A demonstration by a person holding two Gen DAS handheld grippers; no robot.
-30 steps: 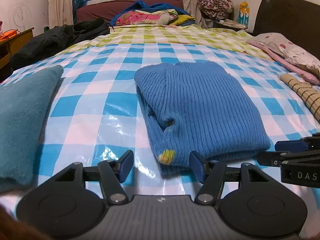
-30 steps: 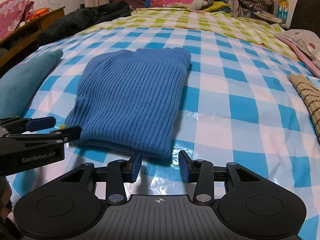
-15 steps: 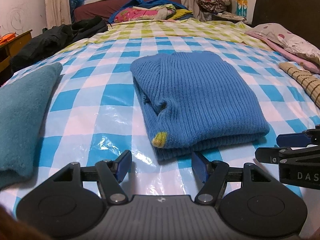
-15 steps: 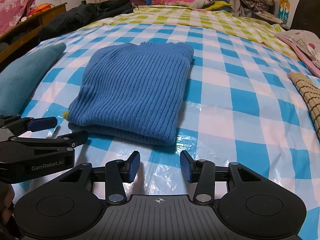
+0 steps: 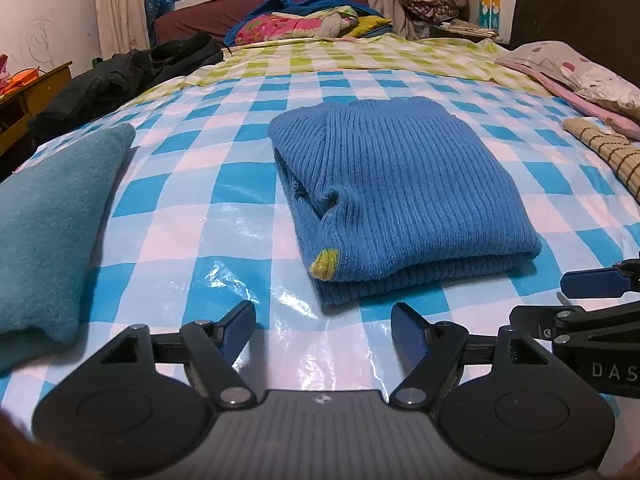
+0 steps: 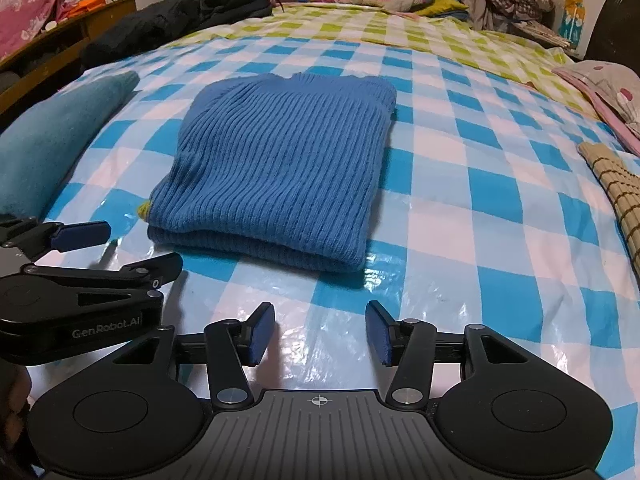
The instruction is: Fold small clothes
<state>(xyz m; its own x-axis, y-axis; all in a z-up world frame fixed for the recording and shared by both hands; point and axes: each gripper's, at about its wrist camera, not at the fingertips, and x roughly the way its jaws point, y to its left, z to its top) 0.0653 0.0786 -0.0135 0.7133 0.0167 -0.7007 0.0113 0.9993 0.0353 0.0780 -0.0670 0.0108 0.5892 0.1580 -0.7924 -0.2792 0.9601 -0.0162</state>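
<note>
Folded blue sweater [image 5: 400,196] seen at frame centre, long axis running up-frame. Left gripper [image 5: 323,326] and right gripper [image 6: 320,330] shown below its near edge, seemingly equally close, jaws opening, nothing held.

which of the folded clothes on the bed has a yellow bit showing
The blue ribbed sweater in the middle; a yellow patch shows at its near-left corner. The teal one is plain.

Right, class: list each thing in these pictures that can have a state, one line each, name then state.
blue knit sweater: folded, lying flat, not gripped.
teal garment: folded, lying left of the sweater.
left hand-held gripper: jaws opening, nothing between them.
right hand-held gripper: jaws opening, nothing between them.
checked plastic sheet: spread over the bed, crinkled near the grippers.
</note>
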